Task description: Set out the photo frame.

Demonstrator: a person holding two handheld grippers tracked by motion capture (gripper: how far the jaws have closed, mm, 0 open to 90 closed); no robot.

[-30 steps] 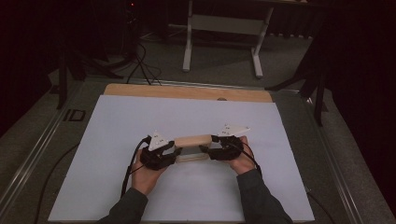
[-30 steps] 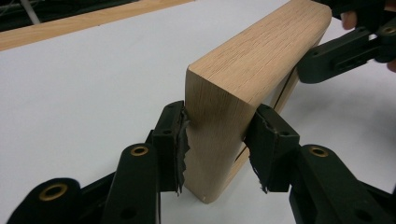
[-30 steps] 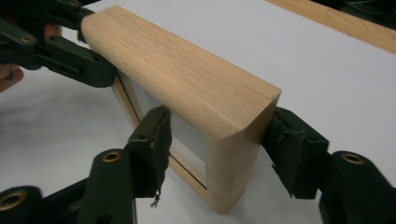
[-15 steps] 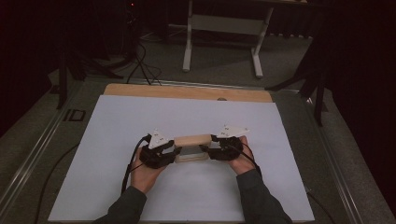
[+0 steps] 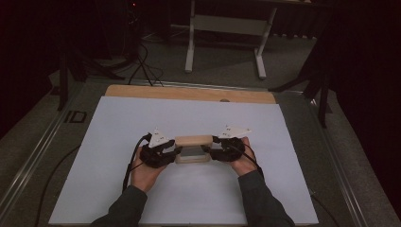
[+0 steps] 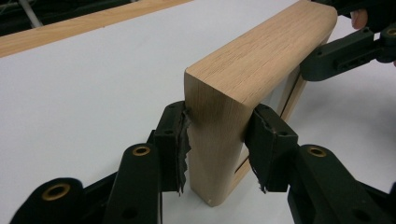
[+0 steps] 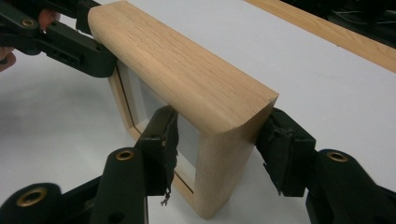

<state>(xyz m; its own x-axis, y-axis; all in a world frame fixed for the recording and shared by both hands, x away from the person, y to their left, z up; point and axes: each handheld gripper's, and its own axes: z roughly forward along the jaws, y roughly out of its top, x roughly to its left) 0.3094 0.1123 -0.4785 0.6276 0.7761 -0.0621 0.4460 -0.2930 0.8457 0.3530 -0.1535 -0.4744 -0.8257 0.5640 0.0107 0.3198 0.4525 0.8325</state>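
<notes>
A light wooden frame with a grey panel stands upright on its long edge in the middle of the white sheet. My left gripper holds its left end, and in the left gripper view both pads press the end post. My right gripper is at the right end. Its jaws have just been closing with the frame between them: one pad sits on the panel side, the other against the back. Each gripper view shows the other gripper at the frame's far end.
The white sheet covers most of the table, with a bare wooden strip along the far edge. A cable trails from the left gripper toward the person. A white stand is on the floor beyond the table.
</notes>
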